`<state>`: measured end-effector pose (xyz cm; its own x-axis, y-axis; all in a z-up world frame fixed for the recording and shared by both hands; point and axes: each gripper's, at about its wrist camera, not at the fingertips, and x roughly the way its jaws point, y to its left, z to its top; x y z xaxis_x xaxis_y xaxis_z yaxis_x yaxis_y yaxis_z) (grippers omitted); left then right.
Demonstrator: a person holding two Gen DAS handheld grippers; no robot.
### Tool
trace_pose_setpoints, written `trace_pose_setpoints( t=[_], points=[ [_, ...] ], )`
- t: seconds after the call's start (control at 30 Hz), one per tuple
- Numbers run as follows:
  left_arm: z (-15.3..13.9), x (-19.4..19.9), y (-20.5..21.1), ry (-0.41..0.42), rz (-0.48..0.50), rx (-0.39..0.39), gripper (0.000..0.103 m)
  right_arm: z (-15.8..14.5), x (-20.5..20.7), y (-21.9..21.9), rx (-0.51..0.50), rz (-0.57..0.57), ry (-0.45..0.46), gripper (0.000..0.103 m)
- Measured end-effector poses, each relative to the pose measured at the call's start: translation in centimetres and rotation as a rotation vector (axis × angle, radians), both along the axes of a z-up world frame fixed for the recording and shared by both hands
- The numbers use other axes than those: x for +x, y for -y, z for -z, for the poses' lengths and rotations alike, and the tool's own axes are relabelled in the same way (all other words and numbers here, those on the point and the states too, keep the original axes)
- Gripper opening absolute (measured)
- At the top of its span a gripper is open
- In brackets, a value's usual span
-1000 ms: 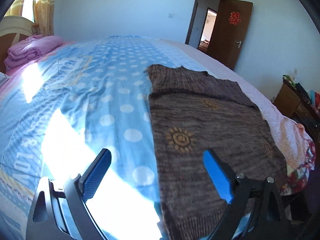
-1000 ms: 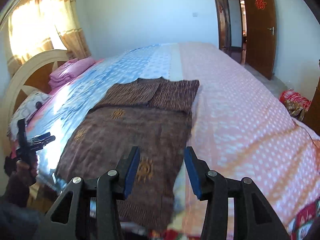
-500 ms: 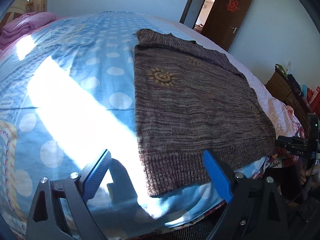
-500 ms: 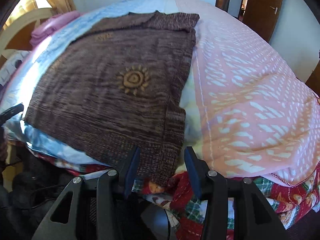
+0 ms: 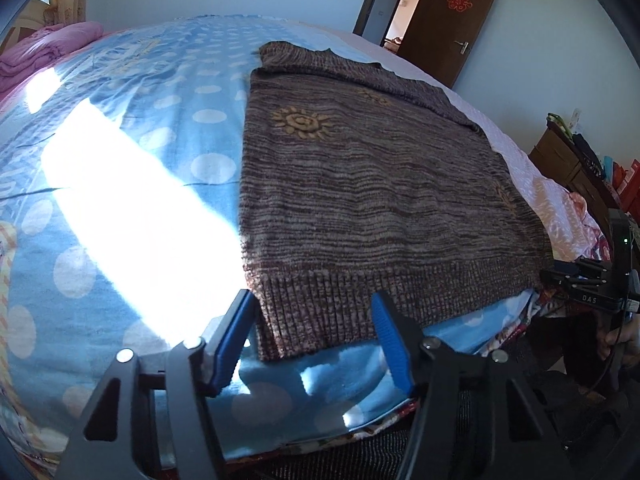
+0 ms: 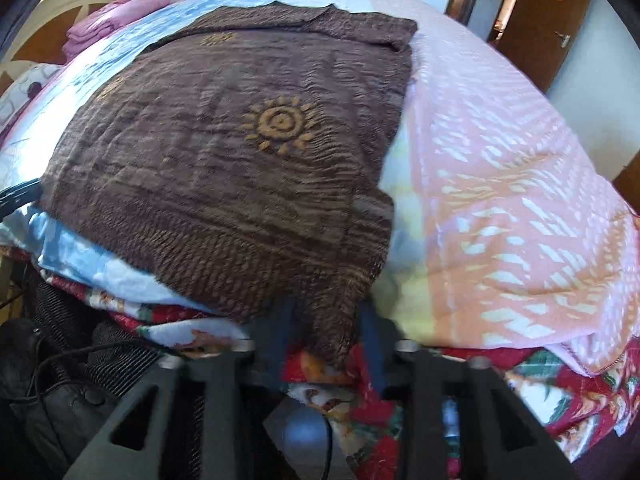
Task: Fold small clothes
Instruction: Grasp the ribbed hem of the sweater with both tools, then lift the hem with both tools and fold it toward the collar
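A brown knitted sweater [image 5: 360,184] with yellow sun patterns lies flat on the bed, its ribbed hem at the near edge; it also shows in the right wrist view [image 6: 240,152]. My left gripper [image 5: 312,320] is open, its blue fingers on either side of the hem's left corner. My right gripper [image 6: 326,320] is open, blurred, with the hem's right corner hanging between its fingers. The right gripper also shows at the right edge of the left wrist view [image 5: 588,284].
The bed has a blue dotted sheet [image 5: 120,168] on the left and a pink sheet [image 6: 500,184] on the right. Folded pink bedding [image 5: 48,48] lies near the headboard. A brown door [image 5: 456,12] stands open. A wooden dresser [image 5: 568,168] stands on the right.
Both grippers have come down and in to the sweater's near hem corners. The left gripper's fingers have narrowed around the left corner. The right gripper's view is blurred from motion.
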<state>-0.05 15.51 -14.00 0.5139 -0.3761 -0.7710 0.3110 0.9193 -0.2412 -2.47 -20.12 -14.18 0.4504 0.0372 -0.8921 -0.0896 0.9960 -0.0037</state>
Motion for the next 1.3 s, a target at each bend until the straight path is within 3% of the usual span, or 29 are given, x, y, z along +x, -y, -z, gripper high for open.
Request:
trace_pose_setpoints(
  t=[0.07, 0.17, 0.2, 0.3, 0.43, 0.63, 0.87, 1.0, 1.07, 1.1, 1.17, 1.23, 1.3],
  points=[
    [0.2, 0.0, -0.1, 0.006, -0.015, 0.01, 0.05, 0.9, 0.0, 0.4, 0.114, 0.015, -0.044, 0.006],
    [0.3, 0.1, -0.4, 0.004, -0.043, 0.005, 0.024, 1.1, -0.1, 1.0, 0.159, 0.035, -0.043, 0.006],
    [0.4, 0.3, -0.7, -0.01, -0.046, -0.02, 0.009, 0.7, -0.2, 1.5, 0.205, 0.043, -0.043, 0.006],
    [0.4, 0.6, -1.5, -0.055, -0.047, -0.11, 0.009, -1.2, -0.5, 2.3, 0.326, 0.04, -0.015, 0.005],
    [-0.8, 1.3, -1.4, -0.063, -0.031, -0.146, 0.009, -4.3, -0.6, 2.7, 0.442, 0.023, 0.05, 0.005],
    [-4.1, 5.0, -0.4, -0.041, -0.008, -0.179, 0.009, -7.2, 3.7, 3.9, 0.589, 0.059, 0.121, 0.005],
    [-6.8, 11.6, 0.6, -0.001, -0.041, -0.16, 0.005, -8.8, 9.9, 6.7, 0.639, 0.163, 0.186, 0.005],
    [-7.1, 14.8, 0.6, 0.017, -0.081, -0.113, 0.005, -7.4, 13.0, 8.3, 0.626, 0.247, 0.189, 0.005],
    [-7.8, 15.1, 0.1, 0.035, -0.044, -0.145, 0.005, -6.2, 14.2, 8.6, 0.598, 0.272, 0.17, 0.005],
    [-8.2, 14.9, -0.1, 0.042, -0.019, -0.157, 0.006, -5.6, 14.7, 8.5, 0.581, 0.28, 0.156, 0.005],
    [-8.9, 14.1, -0.2, 0.083, 0.057, -0.131, 0.017, -4.6, 15.3, 8.4, 0.563, 0.287, 0.132, 0.005],
    [-8.9, 13.0, 0.3, 0.119, 0.127, -0.056, 0.051, -3.7, 15.7, 8.1, 0.552, 0.286, 0.113, 0.005],
    [-8.3, 12.0, 1.6, 0.134, 0.21, 0.044, 0.06, -3.3, 16.0, 8.1, 0.544, 0.28, 0.11, 0.005]
  ],
)
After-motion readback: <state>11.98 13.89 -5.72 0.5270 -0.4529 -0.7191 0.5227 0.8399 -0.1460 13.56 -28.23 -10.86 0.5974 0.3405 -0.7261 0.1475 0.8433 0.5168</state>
